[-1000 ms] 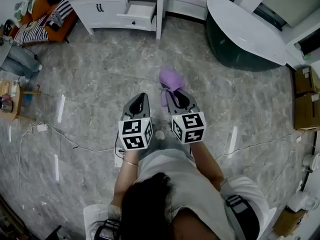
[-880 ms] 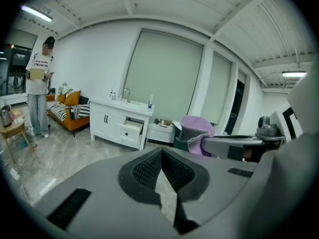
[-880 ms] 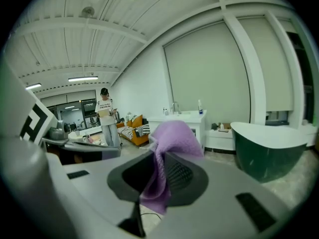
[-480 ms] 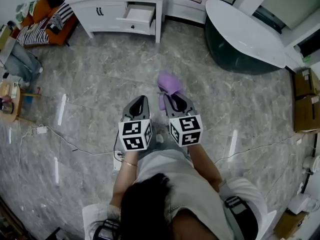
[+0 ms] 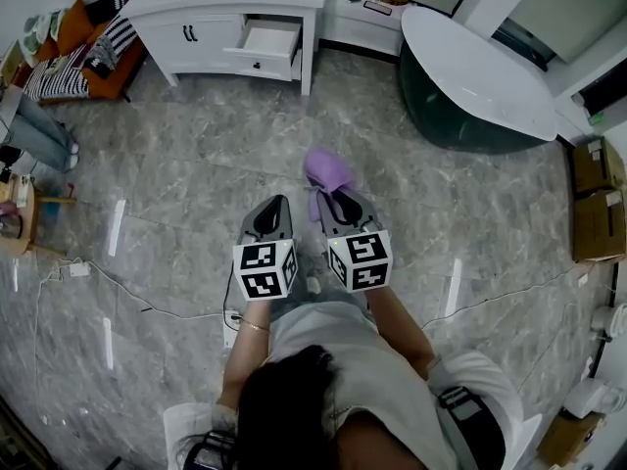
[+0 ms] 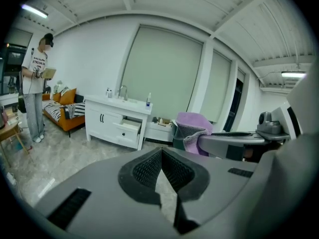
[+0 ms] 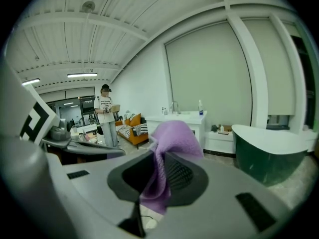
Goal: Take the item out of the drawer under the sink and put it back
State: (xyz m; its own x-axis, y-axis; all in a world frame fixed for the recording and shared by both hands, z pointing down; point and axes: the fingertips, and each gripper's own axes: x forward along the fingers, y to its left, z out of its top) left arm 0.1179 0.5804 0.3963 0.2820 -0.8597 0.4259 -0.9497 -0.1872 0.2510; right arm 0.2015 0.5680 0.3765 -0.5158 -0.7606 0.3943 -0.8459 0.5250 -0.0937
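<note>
A purple cloth hangs from my right gripper, which is shut on it above the marble floor. In the right gripper view the cloth bunches over the jaw tips and trails down between the pads. My left gripper is level with it on its left, shut with nothing in it; its pads meet at the tip. Far ahead stands the white sink cabinet with one drawer pulled open. The left gripper view shows that open drawer and the cloth at its right.
A dark green bathtub with a white rim lies ahead to the right. An orange sofa and a standing person are at the left. Cardboard boxes line the right edge. A cable runs across the floor.
Both grippers, with the cloth still clamped in the right one, have moved a little forward toward the sink cabinet, which now sits slightly nearer in the head view.
</note>
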